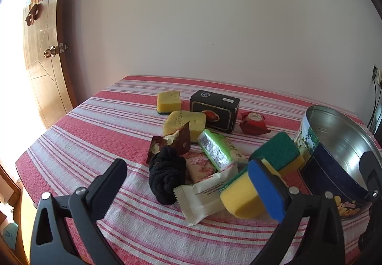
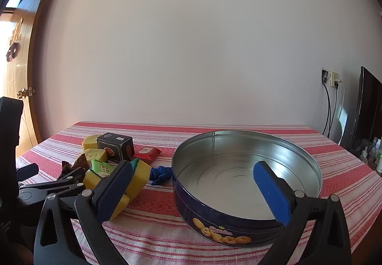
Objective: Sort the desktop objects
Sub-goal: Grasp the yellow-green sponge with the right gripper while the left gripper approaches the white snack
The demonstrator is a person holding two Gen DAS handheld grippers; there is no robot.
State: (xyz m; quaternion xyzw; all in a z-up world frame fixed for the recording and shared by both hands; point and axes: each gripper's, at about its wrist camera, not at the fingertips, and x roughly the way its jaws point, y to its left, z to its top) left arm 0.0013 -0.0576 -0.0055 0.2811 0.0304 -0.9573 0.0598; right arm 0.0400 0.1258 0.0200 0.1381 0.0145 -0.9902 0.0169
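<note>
A pile of objects lies on the striped tablecloth (image 1: 100,126). It holds two yellow sponges (image 1: 168,101), a black box (image 1: 214,111), a red packet (image 1: 254,123), a green packet (image 1: 218,149), a pink packet (image 1: 200,167), a white packet (image 1: 203,198), a black cloth (image 1: 167,174), a brown wrapper (image 1: 172,143) and two green-topped sponges (image 1: 277,152). My left gripper (image 1: 191,183) hangs open just above the near side of the pile, with nothing between its fingers. My right gripper (image 2: 193,191) stands open over the near rim of the blue cookie tin (image 2: 222,229), which holds nothing.
A blue cloth (image 2: 160,175) lies between the pile and the tin. The tin (image 1: 317,169) stands right of the pile. A wall runs behind the table, a wooden door (image 1: 45,55) is at left, and wall sockets with cables (image 2: 331,81) at right.
</note>
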